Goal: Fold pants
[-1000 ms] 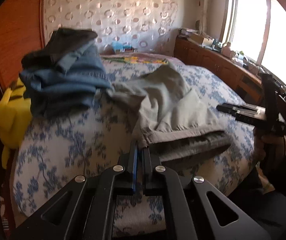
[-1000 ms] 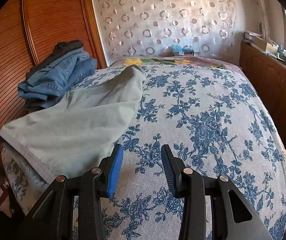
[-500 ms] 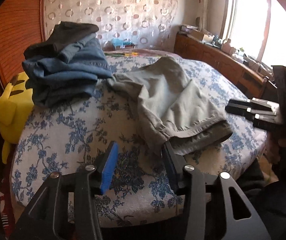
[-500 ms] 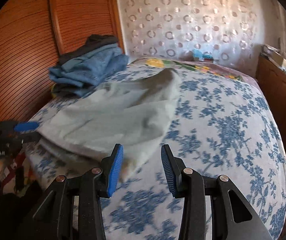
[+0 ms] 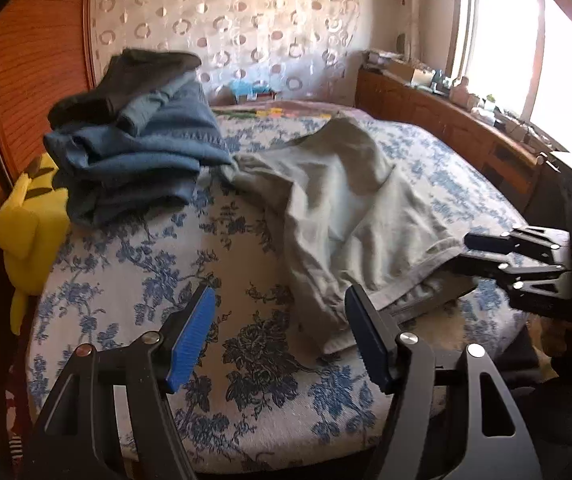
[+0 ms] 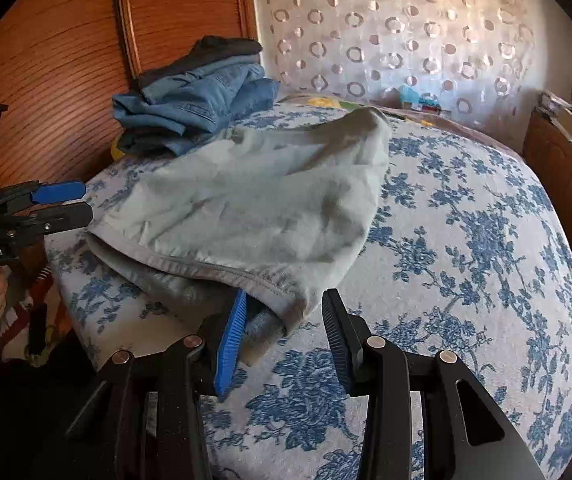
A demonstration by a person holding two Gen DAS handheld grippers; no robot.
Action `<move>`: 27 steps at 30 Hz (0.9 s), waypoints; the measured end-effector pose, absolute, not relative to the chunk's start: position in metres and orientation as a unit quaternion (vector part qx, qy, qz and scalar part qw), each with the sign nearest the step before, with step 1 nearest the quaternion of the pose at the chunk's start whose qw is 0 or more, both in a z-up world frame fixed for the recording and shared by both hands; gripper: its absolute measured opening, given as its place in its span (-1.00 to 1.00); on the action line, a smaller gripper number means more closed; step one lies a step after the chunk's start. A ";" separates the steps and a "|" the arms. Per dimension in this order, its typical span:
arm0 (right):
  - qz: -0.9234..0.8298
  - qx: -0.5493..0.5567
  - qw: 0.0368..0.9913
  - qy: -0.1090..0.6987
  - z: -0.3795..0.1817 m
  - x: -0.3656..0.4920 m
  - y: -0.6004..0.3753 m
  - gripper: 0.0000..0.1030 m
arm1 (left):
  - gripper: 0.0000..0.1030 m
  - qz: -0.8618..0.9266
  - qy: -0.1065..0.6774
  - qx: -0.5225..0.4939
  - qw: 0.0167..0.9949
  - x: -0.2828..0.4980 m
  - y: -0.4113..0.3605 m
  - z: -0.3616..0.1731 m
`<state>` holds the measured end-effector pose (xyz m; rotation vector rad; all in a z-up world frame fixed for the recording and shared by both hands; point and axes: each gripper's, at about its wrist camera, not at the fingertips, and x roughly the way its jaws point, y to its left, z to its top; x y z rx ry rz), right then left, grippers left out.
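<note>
Grey-green pants (image 5: 342,208) lie folded over on the flowered bed (image 5: 157,264), waistband toward the near edge; they also show in the right wrist view (image 6: 245,204). My left gripper (image 5: 281,336) is open and empty, just in front of the waistband's left corner. My right gripper (image 6: 281,332) is open, with the waistband's right corner between its fingers, its blue pad (image 6: 231,332) beside the cloth. Each gripper shows in the other's view, the right (image 5: 482,248) and the left (image 6: 63,204).
A stack of folded blue jeans and dark trousers (image 5: 133,140) sits at the bed's far left, also in the right wrist view (image 6: 193,96). A yellow plush toy (image 5: 29,236) hangs beside it. A wooden wardrobe (image 6: 53,64) stands left, a wooden sideboard (image 5: 458,128) under the window right.
My left gripper was shut on the waistband a second ago; it has let go, opened and drawn back. My right gripper has swung left and closed in on the waistband's other corner.
</note>
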<state>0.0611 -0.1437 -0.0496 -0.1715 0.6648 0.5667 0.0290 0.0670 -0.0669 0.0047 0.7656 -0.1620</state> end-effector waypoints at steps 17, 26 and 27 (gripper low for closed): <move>0.291 -0.048 0.899 0.324 -0.050 0.025 -0.190 -1.00 | 0.32 -0.078 0.412 -0.003 0.908 0.032 0.066 -0.095; 0.286 -0.036 0.903 0.320 -0.044 0.029 -0.192 -0.93 | 0.32 -0.093 0.398 -0.010 0.913 0.025 0.064 -0.086; 0.283 -0.040 0.903 0.319 -0.044 0.031 -0.189 -0.91 | 0.32 -0.094 0.396 -0.009 0.913 0.024 0.063 -0.084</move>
